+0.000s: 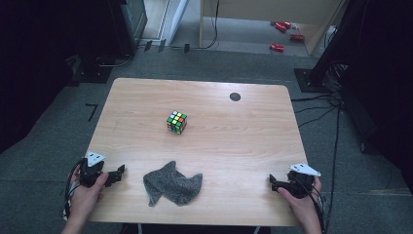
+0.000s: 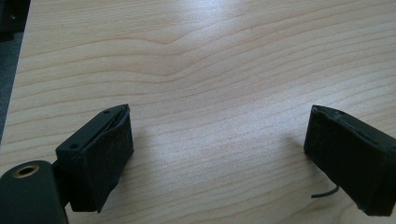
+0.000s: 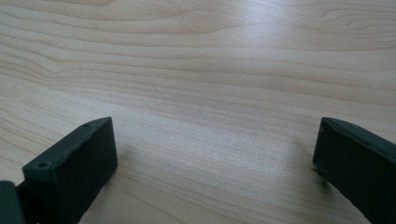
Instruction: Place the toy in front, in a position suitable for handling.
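Nearest the camera, low in the frame, the table (image 1: 234,146) carries a crumpled grey cloth (image 1: 171,183) at bottom centre between the left gripper (image 1: 117,174) and right gripper (image 1: 274,183), both spread apart and empty, so pinching opposite cloth edges low seems wisest, sparing the cube (image 1: 177,122) mid-frame.

Setting: lab or test room; light wooden table (image 1: 253,146) stands alone on grey carpet (image 1: 58,136); black equipment stands (image 1: 336,44) and dark racks at both sides; loose cables (image 1: 321,105) trail over the floor at right; red items (image 1: 285,34) lie beside a plywood partition (image 1: 272,12) at the back.
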`<state>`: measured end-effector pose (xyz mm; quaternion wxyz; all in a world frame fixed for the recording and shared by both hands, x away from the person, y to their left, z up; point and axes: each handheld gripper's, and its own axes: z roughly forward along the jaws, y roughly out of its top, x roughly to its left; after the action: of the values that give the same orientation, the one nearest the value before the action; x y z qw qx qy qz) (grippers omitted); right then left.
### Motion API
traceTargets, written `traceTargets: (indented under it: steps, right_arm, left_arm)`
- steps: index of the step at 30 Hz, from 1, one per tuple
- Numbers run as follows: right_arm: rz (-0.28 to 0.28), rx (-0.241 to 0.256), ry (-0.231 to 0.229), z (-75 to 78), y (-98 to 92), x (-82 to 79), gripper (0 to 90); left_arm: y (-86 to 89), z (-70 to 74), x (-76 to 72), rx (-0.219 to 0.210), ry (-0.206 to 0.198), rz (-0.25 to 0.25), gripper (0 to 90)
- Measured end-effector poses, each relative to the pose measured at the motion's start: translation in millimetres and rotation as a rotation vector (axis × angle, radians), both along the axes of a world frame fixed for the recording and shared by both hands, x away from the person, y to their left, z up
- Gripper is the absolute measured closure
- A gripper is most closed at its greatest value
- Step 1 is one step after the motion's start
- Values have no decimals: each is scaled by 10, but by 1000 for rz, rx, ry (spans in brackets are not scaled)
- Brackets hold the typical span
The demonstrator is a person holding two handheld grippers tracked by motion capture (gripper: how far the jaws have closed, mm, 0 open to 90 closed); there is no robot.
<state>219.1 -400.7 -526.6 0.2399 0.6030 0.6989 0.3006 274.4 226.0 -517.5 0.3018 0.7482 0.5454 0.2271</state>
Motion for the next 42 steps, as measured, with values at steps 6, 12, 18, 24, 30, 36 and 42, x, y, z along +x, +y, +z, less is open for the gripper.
traceTargets:
  steps: [6,12,18,24,30,36,42]
  right_arm:
    - [-7,2,-2,2,9,-5,9]
    - [-10,34,-49,105,121,-57,120]
    - [55,32,-117,288,419,-83,130]
    - [115,45,-151,429,690,-94,143]
    - [170,78,-192,568,915,-119,178]
    - [202,82,-203,649,1093,-117,211]
    - [307,72,-217,771,1481,-84,223]
  left_arm:
    - [-2,1,2,0,1,0,87]
    - [-8,1,11,0,1,2,86]
    - [-19,1,19,0,1,8,85]
    - [-19,0,19,-1,1,8,85]
    - [-19,0,19,0,1,8,85]
    - [-19,0,19,0,1,8,85]
    - [-19,0,19,0,1,8,85]
